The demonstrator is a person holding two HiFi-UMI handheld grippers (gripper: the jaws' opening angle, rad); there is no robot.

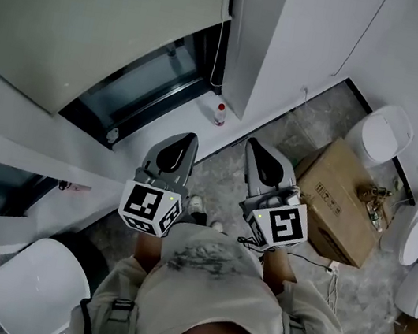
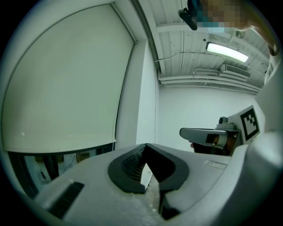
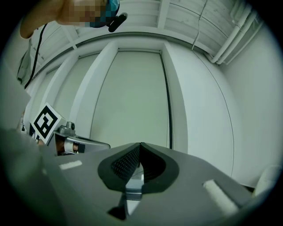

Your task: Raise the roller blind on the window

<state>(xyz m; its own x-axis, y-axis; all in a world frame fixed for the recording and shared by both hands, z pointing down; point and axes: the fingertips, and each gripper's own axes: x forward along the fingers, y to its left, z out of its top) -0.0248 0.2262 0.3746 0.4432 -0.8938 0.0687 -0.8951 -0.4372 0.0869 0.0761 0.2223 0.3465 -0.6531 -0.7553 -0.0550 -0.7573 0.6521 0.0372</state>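
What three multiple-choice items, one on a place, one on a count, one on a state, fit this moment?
1. Where does the red-capped bottle stand?
A) on a shelf overhead
B) on the pale ledge below the window
C) on the person's lap

2. How many hand-held grippers show in the head view?
A) one
B) two
C) three

3. How does the roller blind hang?
A) fully raised
B) fallen to the floor
C) lowered, with a strip of glass bare beneath

Key: 1 B, the bottle stands on the ledge by the frame. 2 B, the left hand-held gripper and the right hand-held gripper, both shut and empty. 3 C, dark glass shows under its bottom edge.
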